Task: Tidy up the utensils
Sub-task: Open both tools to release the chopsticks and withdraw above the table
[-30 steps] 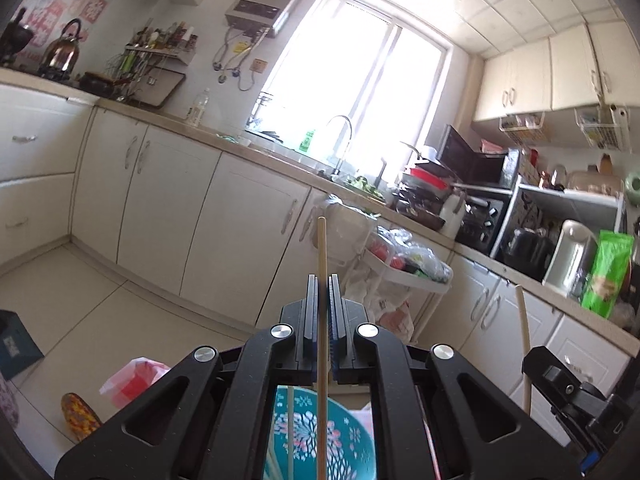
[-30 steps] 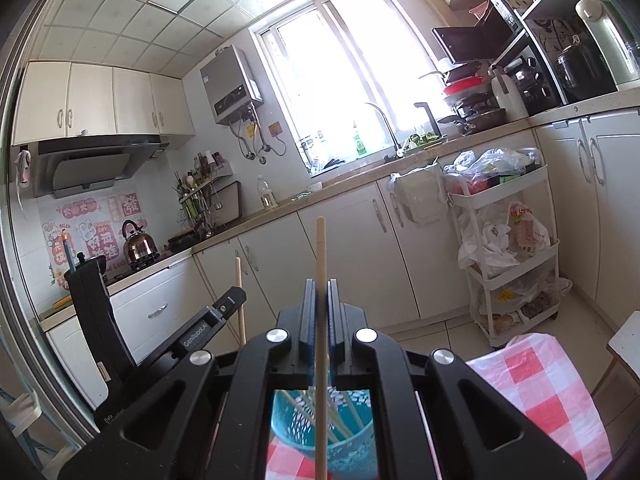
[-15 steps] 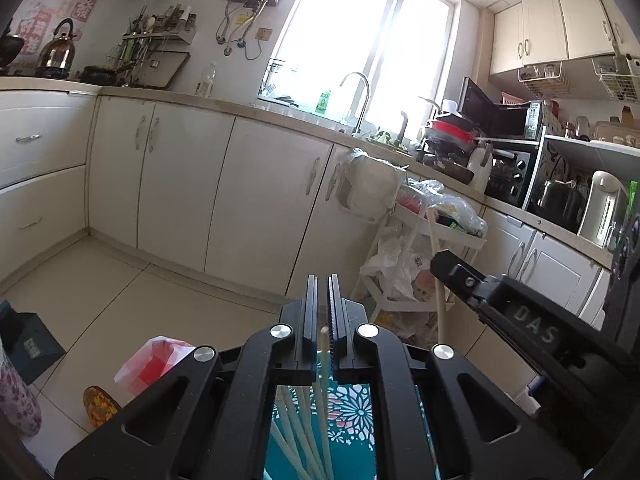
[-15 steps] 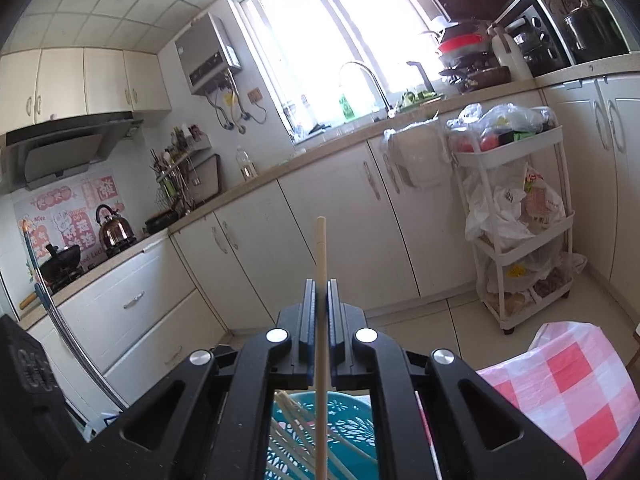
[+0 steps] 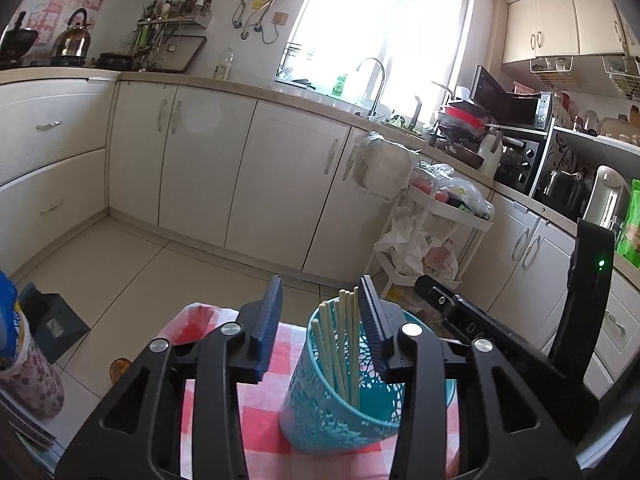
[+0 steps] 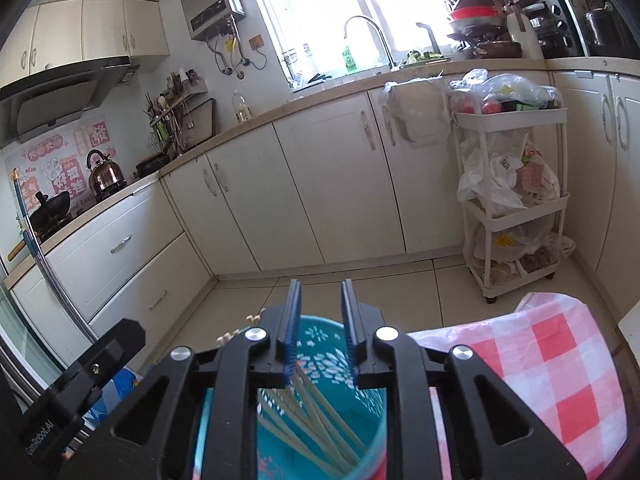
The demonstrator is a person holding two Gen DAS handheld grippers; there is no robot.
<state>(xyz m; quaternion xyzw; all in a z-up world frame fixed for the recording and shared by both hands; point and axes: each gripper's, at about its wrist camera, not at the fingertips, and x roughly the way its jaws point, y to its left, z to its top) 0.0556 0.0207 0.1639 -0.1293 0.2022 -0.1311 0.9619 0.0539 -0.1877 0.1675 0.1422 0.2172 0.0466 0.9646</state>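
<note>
Standing upright on the red-and-white checked tablecloth (image 5: 256, 404) is a turquoise perforated plastic utensil holder (image 5: 320, 404) with a white floral pattern, and a bundle of pale wooden chopsticks (image 5: 340, 344) leans inside it, tips poking just above the rim. The left black two-finger gripper (image 5: 318, 324) sits right over the holder with its jaws parted; they have just been opening, and nothing is pinched between them, though the chopsticks' tops show in the gap, close to the right-hand blue pad. From the other side, the right black two-finger gripper (image 6: 320, 322) hangs above the same holder (image 6: 320, 432), looking down into it, where the chopsticks (image 6: 316, 424) lie slanted against the inner wall. Its jaws have also just been opening and stand narrowly apart, released, with no stick gripped between the blue ribbed pads. Each gripper's body shows at the edge of the other's view, so the two are near one another. Behind them runs a row of cream kitchen cabinets (image 5: 280, 184) under a beige countertop, with a bright window (image 5: 380, 24) above the sink tap. A white three-tier trolley (image 6: 516, 200) stuffed with plastic bags stands against the cabinets, and a metal kettle (image 6: 105, 174) sits on the stove further off.
</note>
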